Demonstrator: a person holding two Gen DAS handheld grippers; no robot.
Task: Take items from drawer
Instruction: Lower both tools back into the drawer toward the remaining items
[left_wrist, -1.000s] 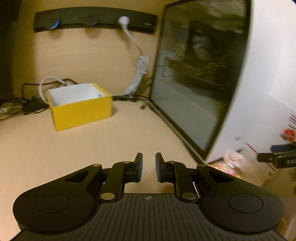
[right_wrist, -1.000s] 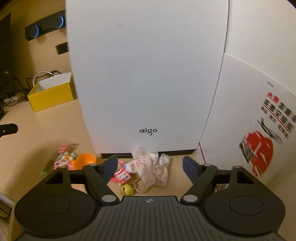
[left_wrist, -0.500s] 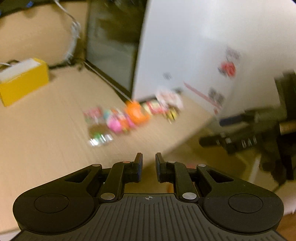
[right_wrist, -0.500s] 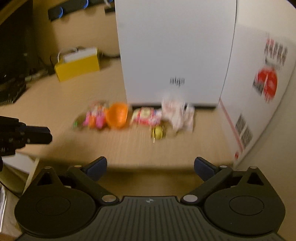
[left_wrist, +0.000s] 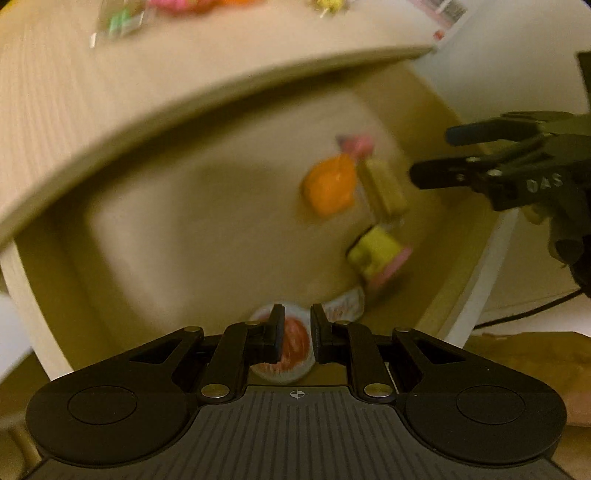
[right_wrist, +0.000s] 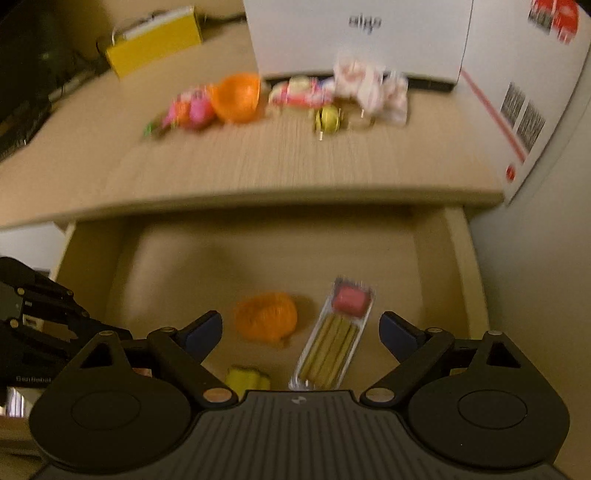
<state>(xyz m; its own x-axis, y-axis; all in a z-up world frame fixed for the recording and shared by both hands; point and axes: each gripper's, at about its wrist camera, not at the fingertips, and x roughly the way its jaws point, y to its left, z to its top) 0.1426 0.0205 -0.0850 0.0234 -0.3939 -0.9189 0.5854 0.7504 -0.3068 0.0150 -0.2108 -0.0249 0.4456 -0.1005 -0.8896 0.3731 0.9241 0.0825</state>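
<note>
Jaws on the right gripper (right_wrist: 301, 328) stand wide and are closing slightly, with nothing pressed between them; they straddle the view of a crinkled orange wrapped item (right_wrist: 266, 320) and a clear plastic tray of yellow sticks with a pink block at its far end (right_wrist: 337, 334), both lying on the floor of the open pale wooden drawer (right_wrist: 458, 258). That wide stance looks suited to coming down over one of these, probably the tray or the orange piece, though which is not settled yet. The left gripper (left_wrist: 297, 334) has its jaws drawn to a narrow gap with nothing held between them; through the gap shows a round white dish with a red-orange centre (left_wrist: 291, 347) on the drawer floor, near the front. A small yellow and pink object (left_wrist: 376, 254) lies between the dish and the tray, too blurred to name. Both grippers point steeply down into the drawer, which fits a reach for the remaining contents. Up on the light wood surface (right_wrist: 258, 162), a row of bright things, among them an orange bowl-like shape (right_wrist: 236, 96) and a white crumpled packet (right_wrist: 369, 92), sits before a white box (right_wrist: 358, 37), likely where the drawer items are being set out.
</note>
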